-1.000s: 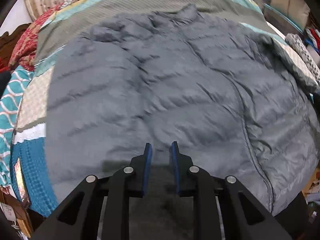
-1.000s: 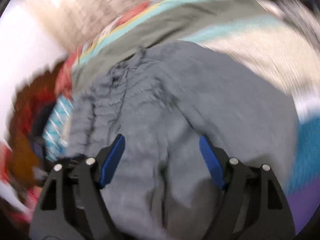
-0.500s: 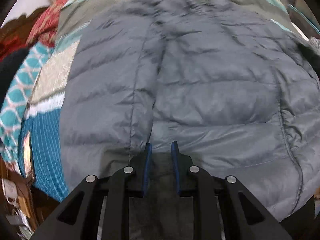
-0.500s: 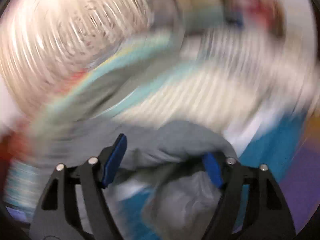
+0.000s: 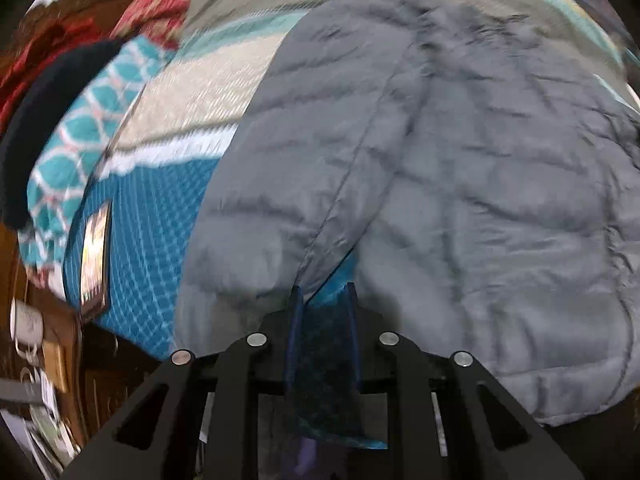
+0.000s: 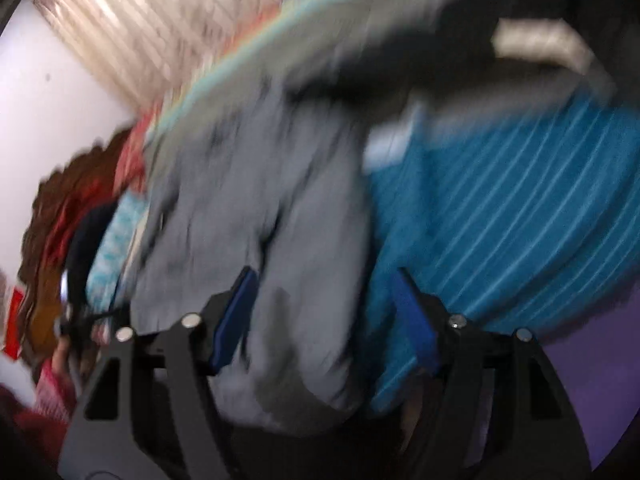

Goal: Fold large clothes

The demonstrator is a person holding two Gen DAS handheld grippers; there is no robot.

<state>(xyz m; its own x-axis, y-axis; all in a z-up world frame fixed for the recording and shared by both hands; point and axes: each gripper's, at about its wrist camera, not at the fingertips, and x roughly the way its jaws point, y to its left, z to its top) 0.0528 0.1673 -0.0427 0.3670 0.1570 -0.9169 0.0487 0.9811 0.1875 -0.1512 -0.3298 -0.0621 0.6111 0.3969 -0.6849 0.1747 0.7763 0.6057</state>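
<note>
A grey quilted puffer jacket (image 5: 460, 180) lies spread over a striped and teal bedspread (image 5: 152, 220). My left gripper (image 5: 323, 290) is shut at the jacket's near edge. A fold of its fabric runs up from the fingertips, and a patch of bedspread shows under the lifted flap. In the blurred right wrist view the jacket (image 6: 260, 200) hangs bunched towards the camera. My right gripper (image 6: 325, 274) is closing, with grey fabric between its blue pads (image 6: 236, 312); the right pad stands clear of the cloth, over the teal bedspread (image 6: 500, 200).
A phone or tablet (image 5: 94, 256) lies on the bed's left edge. A white mug (image 5: 26, 322) stands on a wooden stand below it. A dark cushion (image 5: 48, 112) and red patterned cloth sit at the far left. A curtain (image 6: 140, 20) hangs behind the bed.
The left gripper has slid left along the jacket, and a fold has risen from its tips. The right gripper has swung round fast and its fingers have narrowed around grey fabric.
</note>
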